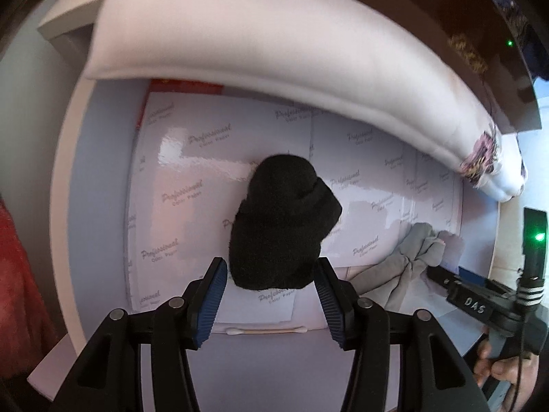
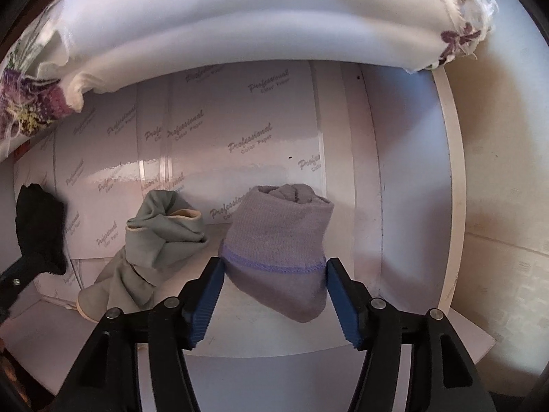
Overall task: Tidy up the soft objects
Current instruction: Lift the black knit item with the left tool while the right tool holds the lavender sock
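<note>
A rolled black sock (image 1: 281, 223) lies on glossy printed paper (image 1: 192, 171), its near end between the pads of my left gripper (image 1: 271, 267). Both pads touch it, so the gripper is shut on it. A rolled lilac sock (image 2: 278, 240) with a purple stripe sits between the fingers of my right gripper (image 2: 274, 264). The jaws are open and only the fingertips (image 2: 214, 274) brush its sides. A twisted grey sock (image 2: 161, 233) lies between the two, also seen in the left wrist view (image 1: 411, 257). The black sock (image 2: 41, 226) shows at the far left of the right wrist view.
A thick folded white cloth (image 1: 274, 41) with floral embroidery at its ends spans the back of the shelf-like surface (image 2: 257, 17). A cotton swab (image 1: 266, 331) lies by the near edge. A hand (image 1: 504, 367) holds the right gripper's handle. Red fabric (image 1: 17, 274) hangs at left.
</note>
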The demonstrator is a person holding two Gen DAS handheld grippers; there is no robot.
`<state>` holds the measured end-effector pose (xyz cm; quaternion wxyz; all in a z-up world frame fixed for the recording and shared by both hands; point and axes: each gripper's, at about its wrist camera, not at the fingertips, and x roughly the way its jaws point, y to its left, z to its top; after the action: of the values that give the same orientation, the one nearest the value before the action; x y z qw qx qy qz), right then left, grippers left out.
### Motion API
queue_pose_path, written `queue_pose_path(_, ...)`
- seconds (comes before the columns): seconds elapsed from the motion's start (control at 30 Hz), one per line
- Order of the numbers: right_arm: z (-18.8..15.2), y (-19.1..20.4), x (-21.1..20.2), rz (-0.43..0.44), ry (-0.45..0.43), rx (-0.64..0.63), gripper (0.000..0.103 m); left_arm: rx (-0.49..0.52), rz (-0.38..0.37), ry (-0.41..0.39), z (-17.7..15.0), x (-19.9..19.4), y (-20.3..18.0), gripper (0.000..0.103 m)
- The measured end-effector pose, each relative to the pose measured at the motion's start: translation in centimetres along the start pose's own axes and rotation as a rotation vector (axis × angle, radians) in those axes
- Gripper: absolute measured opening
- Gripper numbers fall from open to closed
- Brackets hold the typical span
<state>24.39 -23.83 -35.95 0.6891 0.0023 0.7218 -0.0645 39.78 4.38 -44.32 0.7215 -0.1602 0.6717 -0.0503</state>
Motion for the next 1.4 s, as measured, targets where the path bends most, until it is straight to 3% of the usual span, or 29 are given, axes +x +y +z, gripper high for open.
queue_pose_path(0.43,0.3,1.0,2.0,0.02,0.03,0.0,0.066,0.058,0.065,-0.084,0.5,-1.5,-1.1,0.054)
queue_pose_path(0.8,0.2,1.4,2.5,0.018,0.026,-0.007,0.065,0.092,0.052,-0.068,0.2,-1.1,-2.0,0.055)
queue_pose_path(1.13,0.1,1.5,0.6,0.003,0.025,-0.018,0.065,0.168,0.098,-0.081,0.2,-0.4,-3.5,0.055)
queue_pose_path(1.3,0.0,1.8,0.5,-0.005,0.025,-0.029,0.065,0.228,0.16,-0.037,0.3,1.5,-4.6,0.055)
queue_pose_path(1.4,-0.1,2.0,0.4,-0.009,0.024,-0.035,0.065,0.224,0.158,-0.012,0.2,2.1,-4.4,0.054)
